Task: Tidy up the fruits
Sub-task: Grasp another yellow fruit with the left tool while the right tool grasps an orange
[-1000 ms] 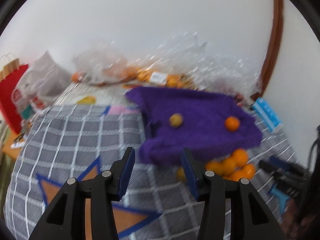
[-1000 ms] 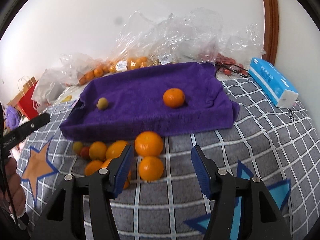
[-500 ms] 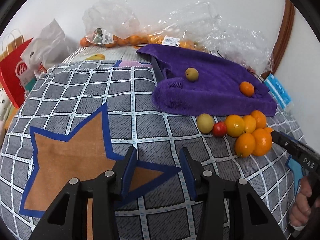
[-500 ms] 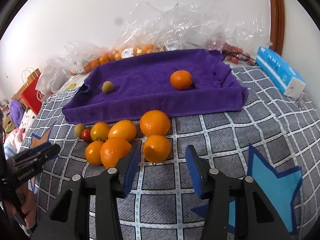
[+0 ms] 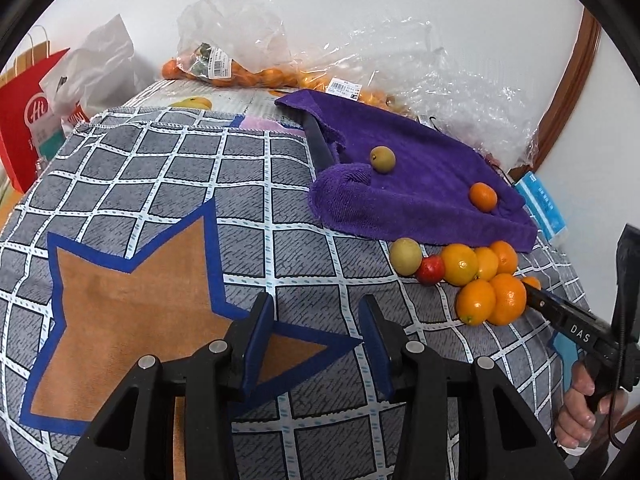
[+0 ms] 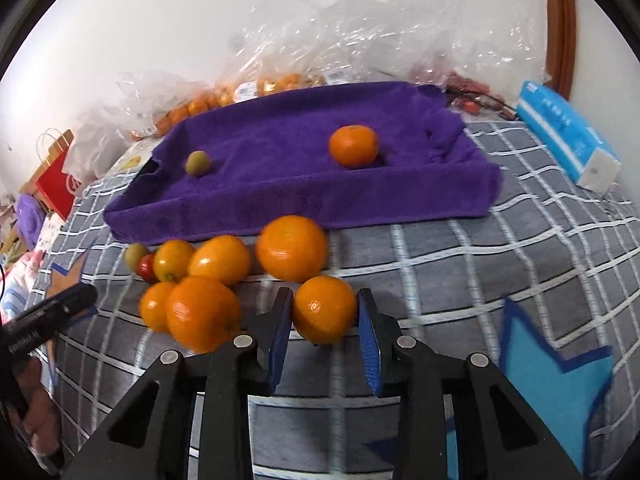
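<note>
A purple towel (image 6: 280, 168) lies on the checked cloth and holds one orange (image 6: 354, 146) and one small green fruit (image 6: 197, 163). In front of it sits a cluster of oranges (image 6: 208, 280), a green fruit (image 6: 135, 255) and a small red fruit (image 6: 146, 267). My right gripper (image 6: 325, 322) stands around one orange (image 6: 323, 309), both pads at its sides. My left gripper (image 5: 316, 344) is open and empty over the orange star patch, left of the cluster (image 5: 476, 276). The towel also shows in the left wrist view (image 5: 420, 188).
Clear plastic bags of oranges (image 6: 280, 80) lie along the wall behind the towel. A blue tissue pack (image 6: 568, 136) lies at the right. A red paper bag (image 5: 28, 108) and a white bag (image 5: 96, 76) stand at the left edge.
My right gripper has moved forward and closed in around the nearest orange. My left gripper has stayed over the star patch, open.
</note>
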`<action>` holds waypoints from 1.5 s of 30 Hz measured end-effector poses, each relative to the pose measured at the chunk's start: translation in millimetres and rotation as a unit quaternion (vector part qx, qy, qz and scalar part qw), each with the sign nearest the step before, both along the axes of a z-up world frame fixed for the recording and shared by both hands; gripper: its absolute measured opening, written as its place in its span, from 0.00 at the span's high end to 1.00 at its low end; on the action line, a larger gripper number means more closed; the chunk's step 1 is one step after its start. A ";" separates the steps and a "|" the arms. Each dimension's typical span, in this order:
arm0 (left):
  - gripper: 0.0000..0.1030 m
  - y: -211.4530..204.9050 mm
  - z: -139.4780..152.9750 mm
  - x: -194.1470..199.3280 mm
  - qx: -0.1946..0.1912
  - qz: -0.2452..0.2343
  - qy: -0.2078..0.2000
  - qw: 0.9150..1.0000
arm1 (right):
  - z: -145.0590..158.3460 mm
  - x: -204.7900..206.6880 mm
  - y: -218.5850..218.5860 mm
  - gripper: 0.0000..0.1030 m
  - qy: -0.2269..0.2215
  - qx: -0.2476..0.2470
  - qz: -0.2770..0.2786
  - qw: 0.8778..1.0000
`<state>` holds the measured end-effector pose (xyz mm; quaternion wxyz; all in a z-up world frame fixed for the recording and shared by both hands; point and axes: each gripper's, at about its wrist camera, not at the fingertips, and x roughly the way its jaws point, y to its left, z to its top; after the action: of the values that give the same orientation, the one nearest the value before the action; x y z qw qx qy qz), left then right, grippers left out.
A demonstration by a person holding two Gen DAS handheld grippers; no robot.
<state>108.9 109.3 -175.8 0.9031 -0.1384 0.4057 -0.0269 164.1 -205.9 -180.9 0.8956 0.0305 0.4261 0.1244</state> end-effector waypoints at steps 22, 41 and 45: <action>0.79 -46.0 5.3 57.1 -0.051 -0.001 0.026 0.998 | 1.7 -6.9 -3.5 0.69 -0.030 0.005 -0.009 0.999; 0.77 -36.6 -4.5 21.0 0.017 -0.011 0.004 1.000 | -0.5 -5.8 -4.3 0.69 -0.028 0.008 -0.013 1.000; 0.77 -32.7 -4.9 21.4 0.003 -0.006 0.003 1.000 | -0.6 -6.1 -3.2 0.69 -0.028 0.005 -0.010 1.000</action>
<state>130.3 76.6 -180.6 0.9022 -0.1336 0.4089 -0.0308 158.0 -209.1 -181.6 0.9083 0.0355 0.3997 0.1183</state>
